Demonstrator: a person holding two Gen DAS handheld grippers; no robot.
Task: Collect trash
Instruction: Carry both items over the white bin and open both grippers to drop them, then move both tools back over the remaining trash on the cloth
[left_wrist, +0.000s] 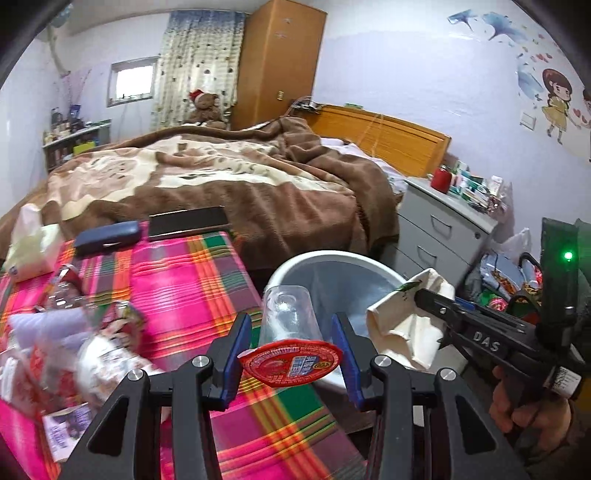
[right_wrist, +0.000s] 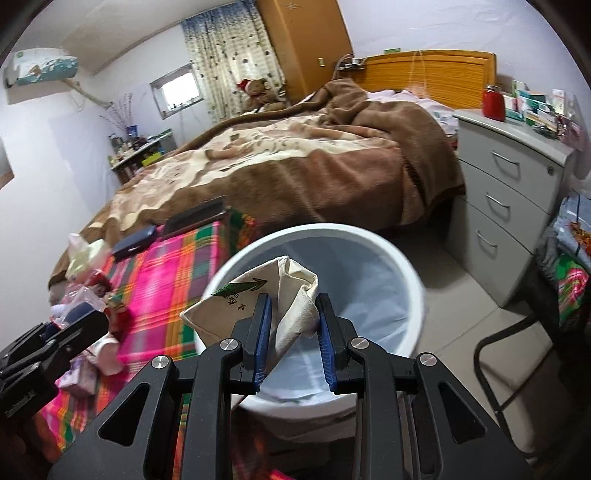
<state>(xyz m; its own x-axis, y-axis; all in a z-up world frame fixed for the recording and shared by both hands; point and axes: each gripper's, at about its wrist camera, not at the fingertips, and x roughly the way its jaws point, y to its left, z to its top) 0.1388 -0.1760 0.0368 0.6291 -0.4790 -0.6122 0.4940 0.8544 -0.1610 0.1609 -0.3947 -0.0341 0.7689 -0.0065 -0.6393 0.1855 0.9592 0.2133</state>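
Observation:
My left gripper (left_wrist: 291, 325) holds a clear plastic cup (left_wrist: 286, 314) with a peeled red foil lid (left_wrist: 291, 362) between its blue pads, over the table edge near the rim of the white trash bin (left_wrist: 334, 256). My right gripper (right_wrist: 293, 306) is shut on a crumpled cream paper bag (right_wrist: 291, 295) with green print, held over the bin (right_wrist: 410, 269). The right gripper (left_wrist: 424, 295) and its bag (left_wrist: 402, 321) also show in the left wrist view. More wrappers and bottles (left_wrist: 74, 332) lie on the pink plaid tablecloth (left_wrist: 184, 288).
A bed with a brown blanket (left_wrist: 240, 177) stands behind the table. A grey drawer cabinet (right_wrist: 509, 192) is right of the bin. A black chair frame (right_wrist: 517, 354) stands at the right. A dark case (left_wrist: 107, 238), a black box (left_wrist: 188, 221) and a tissue pack (left_wrist: 29, 243) lie on the table.

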